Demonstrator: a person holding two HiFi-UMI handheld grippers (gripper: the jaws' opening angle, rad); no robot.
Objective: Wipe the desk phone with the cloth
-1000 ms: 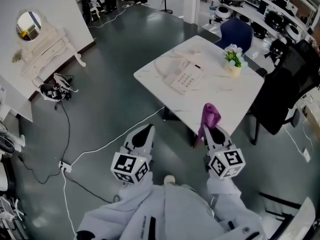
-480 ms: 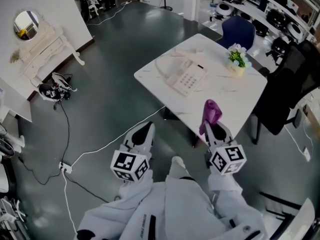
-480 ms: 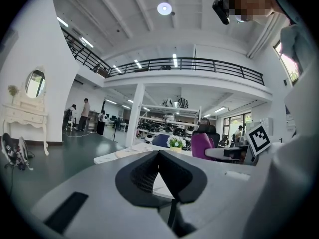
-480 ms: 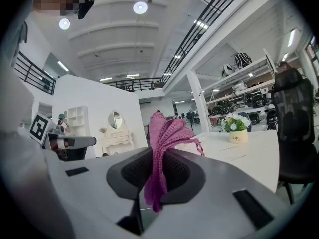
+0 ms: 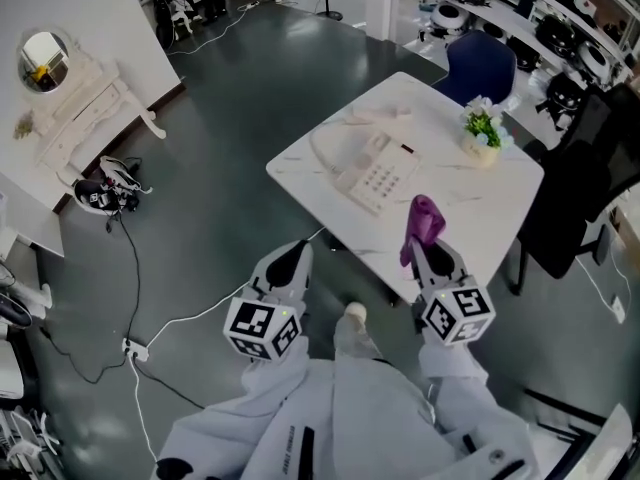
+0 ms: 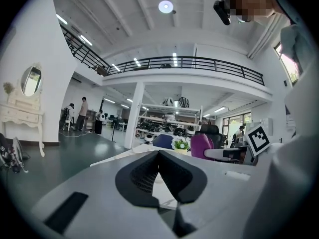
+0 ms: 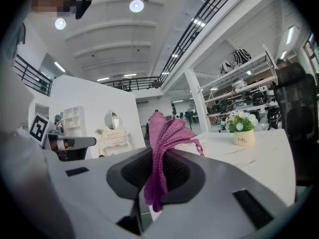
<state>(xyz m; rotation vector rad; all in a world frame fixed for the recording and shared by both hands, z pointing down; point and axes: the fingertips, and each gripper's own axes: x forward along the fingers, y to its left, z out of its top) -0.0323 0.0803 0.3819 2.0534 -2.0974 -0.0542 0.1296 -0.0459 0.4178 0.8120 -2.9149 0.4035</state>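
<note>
My right gripper [image 7: 158, 156] is clamped on the purple cloth [image 7: 167, 131], whose folds stand up past the tips. My left gripper [image 6: 159, 153] has its tips together with nothing between. The flower pot [image 7: 242, 138] reads "Life". I hold both grippers side by side at the near edge of the white table [image 5: 470, 213]. The phone [image 5: 375, 168] lies mid-table, well apart from the cloth.

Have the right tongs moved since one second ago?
Yes. The right tongs, shut on the cloth, came forward over the white table, nearer the desk phone.
</note>
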